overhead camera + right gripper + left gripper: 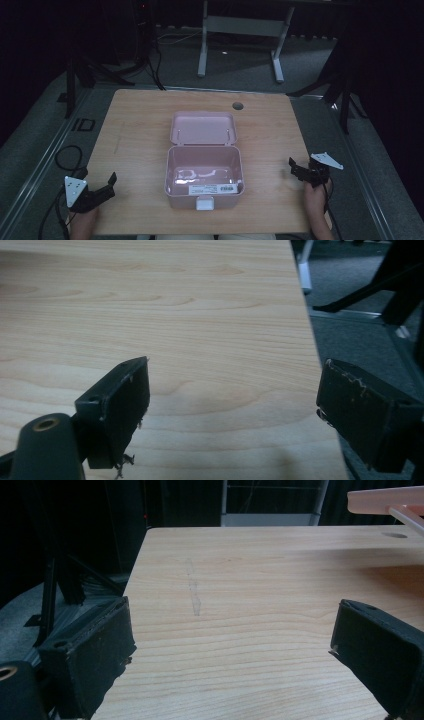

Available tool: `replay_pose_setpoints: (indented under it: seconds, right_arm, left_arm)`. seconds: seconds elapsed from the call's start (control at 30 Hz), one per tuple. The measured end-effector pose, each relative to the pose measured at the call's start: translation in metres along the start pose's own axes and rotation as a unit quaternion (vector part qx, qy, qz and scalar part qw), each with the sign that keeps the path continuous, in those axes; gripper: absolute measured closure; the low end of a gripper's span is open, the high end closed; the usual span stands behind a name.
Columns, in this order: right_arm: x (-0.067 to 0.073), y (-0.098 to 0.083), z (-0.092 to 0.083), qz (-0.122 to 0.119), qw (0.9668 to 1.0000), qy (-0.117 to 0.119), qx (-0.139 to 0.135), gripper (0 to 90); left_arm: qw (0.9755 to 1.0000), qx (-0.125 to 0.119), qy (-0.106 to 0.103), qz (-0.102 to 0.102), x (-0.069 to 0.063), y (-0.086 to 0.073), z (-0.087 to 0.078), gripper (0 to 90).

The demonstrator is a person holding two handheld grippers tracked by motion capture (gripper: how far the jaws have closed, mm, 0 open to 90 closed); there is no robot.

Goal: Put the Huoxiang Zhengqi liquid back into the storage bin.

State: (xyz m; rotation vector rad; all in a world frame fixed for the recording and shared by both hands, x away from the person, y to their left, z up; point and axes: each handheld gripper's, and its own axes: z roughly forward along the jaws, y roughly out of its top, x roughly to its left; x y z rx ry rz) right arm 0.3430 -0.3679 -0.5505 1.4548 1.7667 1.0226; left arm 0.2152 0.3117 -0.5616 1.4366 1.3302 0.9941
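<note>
So here's my setup right now: the pink box [204, 176] sits in the middle of the surface [135, 125], lid [202, 128] flipped all the way back and standing open behind it. Inside looks empty apart from some glare, and there's a white label [212, 188] near the front wall plus a white latch [204, 203] on the front.

Both tools are parked out wide. Left tool [102, 187] is at the near left corner, jaws spread wide, nothing between them; its own view just has bare wood and the lid edge [385, 501] poking in at top right. Right tool [299, 170] is over by the right edge, also wide open and empty.

My read is the next job is closing the lid, so here's how I'd do it: bring one tool around behind the lid and push on its top rim, not the hinge, while the other steadies the box's front wall so it doesn't skate. Go slow near the end so the latch lines up.
</note>
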Motion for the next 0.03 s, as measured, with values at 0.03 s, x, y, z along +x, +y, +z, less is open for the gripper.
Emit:
replay_pose_setpoints:
  seconds: [0.03]
  right_arm:
    - [0.0011,0.0001,0.0005,-0.005,1.0000,-0.002,0.001,13.6]
  left_arm:
    - [1.0000,0.000,0.000,0.000,0.0000,0.0000,0.0000,3.9]
